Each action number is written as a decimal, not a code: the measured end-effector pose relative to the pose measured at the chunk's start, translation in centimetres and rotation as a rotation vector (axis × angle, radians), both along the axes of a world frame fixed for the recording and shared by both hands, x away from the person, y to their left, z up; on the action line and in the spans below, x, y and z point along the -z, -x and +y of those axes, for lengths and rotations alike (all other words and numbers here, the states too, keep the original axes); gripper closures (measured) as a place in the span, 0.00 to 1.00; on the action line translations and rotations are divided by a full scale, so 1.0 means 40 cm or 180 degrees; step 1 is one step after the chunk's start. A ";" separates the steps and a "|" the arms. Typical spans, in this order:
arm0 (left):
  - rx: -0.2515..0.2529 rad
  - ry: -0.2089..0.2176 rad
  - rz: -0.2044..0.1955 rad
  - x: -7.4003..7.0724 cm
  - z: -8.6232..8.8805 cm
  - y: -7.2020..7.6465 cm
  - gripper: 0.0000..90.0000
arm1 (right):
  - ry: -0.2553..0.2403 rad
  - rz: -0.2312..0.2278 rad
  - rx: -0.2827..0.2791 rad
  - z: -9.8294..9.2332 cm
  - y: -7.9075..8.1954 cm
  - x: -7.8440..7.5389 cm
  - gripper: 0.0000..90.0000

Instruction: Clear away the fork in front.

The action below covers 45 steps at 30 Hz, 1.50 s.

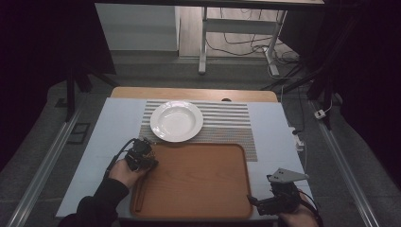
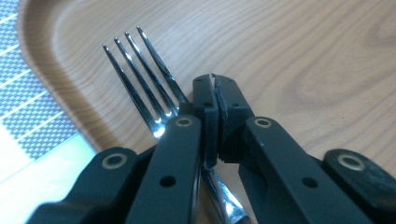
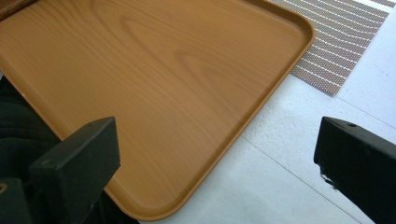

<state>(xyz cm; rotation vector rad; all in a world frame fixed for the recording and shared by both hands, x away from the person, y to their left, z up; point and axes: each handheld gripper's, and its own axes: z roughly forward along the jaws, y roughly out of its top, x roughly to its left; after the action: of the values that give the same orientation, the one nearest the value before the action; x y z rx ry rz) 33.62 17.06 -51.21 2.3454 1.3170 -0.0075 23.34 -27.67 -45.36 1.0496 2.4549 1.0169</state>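
We read no brand, label or writing anywhere, and in the left gripper view our left gripper (image 2: pixel 215 86) is clenched on a steel fork (image 2: pixel 144 77) whose neck sits pinched at the jaws, tines running up and away ahead of them, handle trailing back underneath. The fork hangs over the near-left corner of the wooden tray (image 2: pixel 299 42), the tray's curved rim and the striped placemat (image 2: pixel 28 116) just left of the tines, bare wood stretching ahead and right. Our right gripper (image 3: pixel 215 154) holds nothing, jaws spread wide above the tray's right corner and the white table cover (image 3: pixel 299 186); in the high view a white plate (image 1: pixel 176 120) lies beyond the left gripper.
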 end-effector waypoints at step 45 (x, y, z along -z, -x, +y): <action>0.0170 0.0792 -0.0779 -0.120 0.096 0.185 0.05 | -0.0028 -0.0001 0.0030 -0.002 0.001 -0.001 0.00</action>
<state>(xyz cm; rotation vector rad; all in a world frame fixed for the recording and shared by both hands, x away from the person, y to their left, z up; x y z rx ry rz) 26.21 20.89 -46.39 2.0950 1.0698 0.0911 23.30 -27.73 -45.31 1.0627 2.4451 1.0256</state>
